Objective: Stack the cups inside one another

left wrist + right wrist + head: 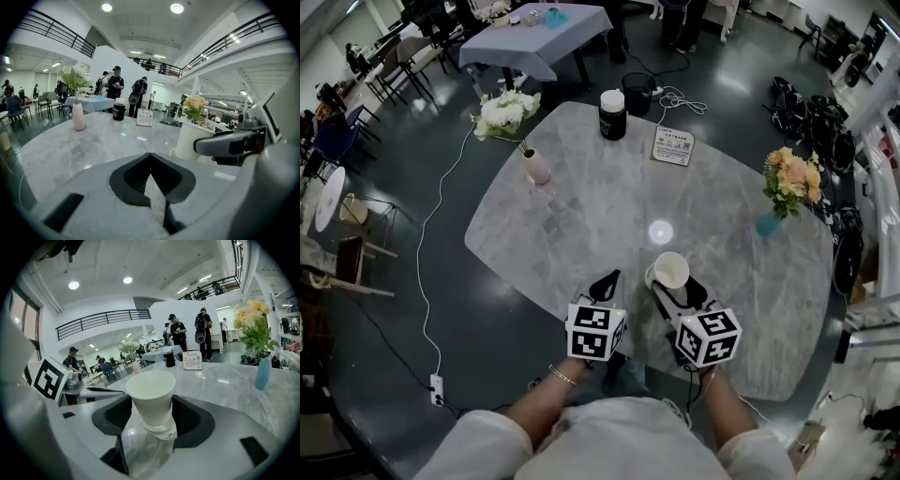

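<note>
White paper cups (668,271), one nested in another, sit between the jaws of my right gripper (677,287) near the front of the marble table (581,225). In the right gripper view the upper cup (151,397) stands upright with a second rim (160,431) showing below it, and the dark pads press on both sides; the right gripper (151,417) is shut on them. My left gripper (607,279) hovers just left of the cups, shut and empty. In the left gripper view its jaws (150,157) meet at a point, with the cups (190,140) off to the right.
A black jar with a white lid (612,114) and a printed card (673,146) stand at the far side. A pink vase of white flowers (535,166) is far left, a blue vase of orange flowers (769,223) at the right edge. People stand beyond the table.
</note>
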Motion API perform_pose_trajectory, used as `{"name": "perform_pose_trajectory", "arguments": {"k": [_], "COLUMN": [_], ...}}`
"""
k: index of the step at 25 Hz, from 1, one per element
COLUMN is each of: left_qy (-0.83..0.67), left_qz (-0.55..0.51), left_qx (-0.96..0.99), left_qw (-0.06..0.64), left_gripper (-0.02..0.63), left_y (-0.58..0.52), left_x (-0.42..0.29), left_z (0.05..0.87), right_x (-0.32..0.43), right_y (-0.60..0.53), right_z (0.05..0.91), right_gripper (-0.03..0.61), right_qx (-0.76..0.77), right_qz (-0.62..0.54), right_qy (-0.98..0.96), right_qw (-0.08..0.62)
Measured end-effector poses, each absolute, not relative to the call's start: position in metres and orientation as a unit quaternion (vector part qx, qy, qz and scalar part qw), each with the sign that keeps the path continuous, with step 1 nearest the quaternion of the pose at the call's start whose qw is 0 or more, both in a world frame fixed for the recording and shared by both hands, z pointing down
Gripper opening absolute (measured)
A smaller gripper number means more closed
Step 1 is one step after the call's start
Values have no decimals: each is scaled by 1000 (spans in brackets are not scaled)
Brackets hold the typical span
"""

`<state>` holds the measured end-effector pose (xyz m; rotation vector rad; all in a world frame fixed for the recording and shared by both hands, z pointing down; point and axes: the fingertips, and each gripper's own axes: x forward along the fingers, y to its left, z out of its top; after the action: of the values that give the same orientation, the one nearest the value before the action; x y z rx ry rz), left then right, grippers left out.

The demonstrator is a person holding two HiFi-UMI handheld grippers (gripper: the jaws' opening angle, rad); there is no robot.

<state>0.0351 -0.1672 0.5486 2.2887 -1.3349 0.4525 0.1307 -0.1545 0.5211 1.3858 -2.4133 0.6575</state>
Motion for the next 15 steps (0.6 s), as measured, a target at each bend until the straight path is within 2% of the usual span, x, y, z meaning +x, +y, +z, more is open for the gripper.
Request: {"name": "perform_pose_trajectory", "arguments": {"k": [15], "left_qy": [-480], "left_qz": [169], "left_qx": [829], "left_qw": [231], "left_gripper": [9], "left_y": [-175], "left_x": [38], "left_z": [556], "right_x": [130], "right_y": [-156], "right_z": [532], "right_gripper": [244], "right_qx": [469], "right_qz": [234], "right_qy": [-839], "right_qw": [148]}}
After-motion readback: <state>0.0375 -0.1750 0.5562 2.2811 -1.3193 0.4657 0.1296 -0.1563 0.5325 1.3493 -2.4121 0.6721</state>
